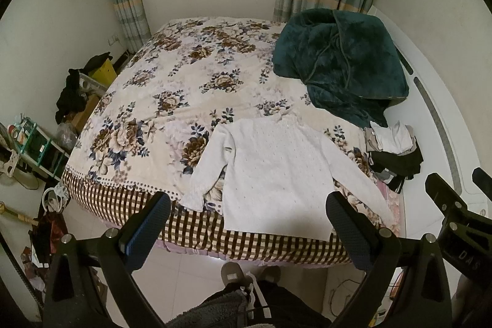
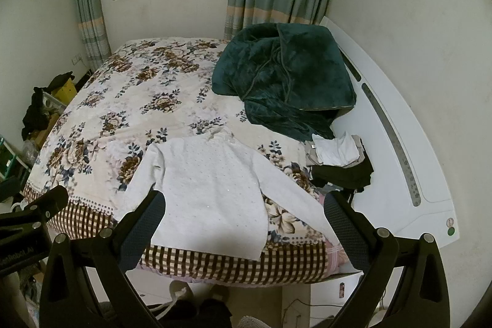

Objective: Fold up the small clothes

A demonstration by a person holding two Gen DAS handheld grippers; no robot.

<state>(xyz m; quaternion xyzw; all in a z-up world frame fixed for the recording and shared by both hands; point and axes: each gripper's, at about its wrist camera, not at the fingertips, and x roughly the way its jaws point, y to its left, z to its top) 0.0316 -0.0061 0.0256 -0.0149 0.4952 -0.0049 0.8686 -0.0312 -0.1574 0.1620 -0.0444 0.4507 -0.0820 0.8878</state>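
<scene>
A small white knit sweater (image 1: 273, 171) lies flat on the floral bedspread (image 1: 184, 76), hem at the bed's near edge, both sleeves spread out. It also shows in the right wrist view (image 2: 212, 189). My left gripper (image 1: 249, 223) is open and empty, held above the near edge of the bed in front of the sweater's hem. My right gripper (image 2: 243, 223) is open and empty, also above the near edge, over the sweater's lower part. The right gripper's body also shows in the left wrist view (image 1: 455, 211).
A dark green plush blanket (image 1: 341, 63) is heaped at the bed's far right. A pile of small clothes (image 1: 393, 152) sits on the right by the white headboard (image 1: 442, 125). Boxes and clutter (image 1: 77, 94) stand on the floor left of the bed.
</scene>
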